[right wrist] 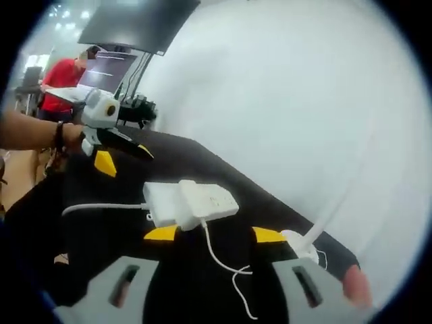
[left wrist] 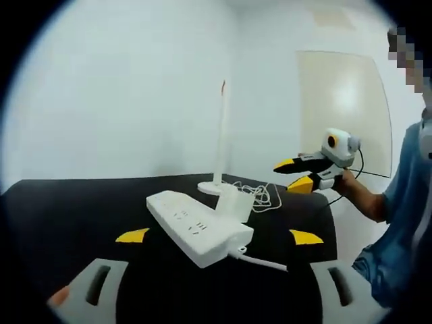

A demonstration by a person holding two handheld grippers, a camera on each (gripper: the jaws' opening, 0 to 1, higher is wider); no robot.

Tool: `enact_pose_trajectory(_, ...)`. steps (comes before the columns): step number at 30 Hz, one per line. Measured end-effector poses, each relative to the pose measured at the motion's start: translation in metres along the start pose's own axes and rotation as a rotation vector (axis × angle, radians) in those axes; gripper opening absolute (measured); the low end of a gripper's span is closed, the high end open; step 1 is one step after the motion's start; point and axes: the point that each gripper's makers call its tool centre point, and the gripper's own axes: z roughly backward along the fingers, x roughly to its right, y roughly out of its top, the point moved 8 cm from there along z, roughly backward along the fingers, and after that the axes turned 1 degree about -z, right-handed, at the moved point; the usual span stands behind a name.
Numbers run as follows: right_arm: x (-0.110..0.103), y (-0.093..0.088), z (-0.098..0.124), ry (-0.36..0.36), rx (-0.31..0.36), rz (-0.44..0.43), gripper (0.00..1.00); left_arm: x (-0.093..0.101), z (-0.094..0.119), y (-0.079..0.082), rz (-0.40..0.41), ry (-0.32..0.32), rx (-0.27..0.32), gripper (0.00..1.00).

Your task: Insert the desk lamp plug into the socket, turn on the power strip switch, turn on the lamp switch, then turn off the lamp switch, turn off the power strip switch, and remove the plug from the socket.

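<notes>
The long white plastic power strip [left wrist: 197, 227] lies flat on the black worktop [left wrist: 74, 202], and the white plug block [right wrist: 187, 200] appears seated in it — though that is hard to confirm. The slim white desk lamp [left wrist: 219, 138] stands just behind. The left gripper [left wrist: 219, 237] and right gripper [right wrist: 214, 234] hover apart, jaws released and empty — likely poised for the switches.

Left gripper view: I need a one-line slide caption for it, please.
White power strip and unlit desk lamp on a black table, between the left gripper's open jaws; right gripper hovers beyond.
</notes>
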Motion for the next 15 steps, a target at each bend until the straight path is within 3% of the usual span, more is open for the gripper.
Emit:
enact_pose_trajectory(3, -0.011, 0.000, 0.000, -0.011, 0.004, 0.010, 0.41, -0.004, 0.002, -0.006, -0.004, 0.015, -0.004, 0.87)
enact_pose_trajectory(7, -0.022, -0.001, -0.003, 0.007, 0.013, -0.007, 0.41, -0.010, 0.004, -0.013, 0.002, 0.015, -0.008, 0.87)
enact_pose_trajectory(11, -0.026, -0.004, -0.004, 0.018, 0.016, -0.035, 0.41, -0.010, 0.006, -0.010, 0.004, 0.009, 0.007, 0.86)
enact_pose_trajectory(15, -0.029, -0.007, -0.005, -0.009, 0.009, -0.012, 0.41, -0.016, 0.007, -0.013, 0.005, 0.005, -0.007, 0.85)
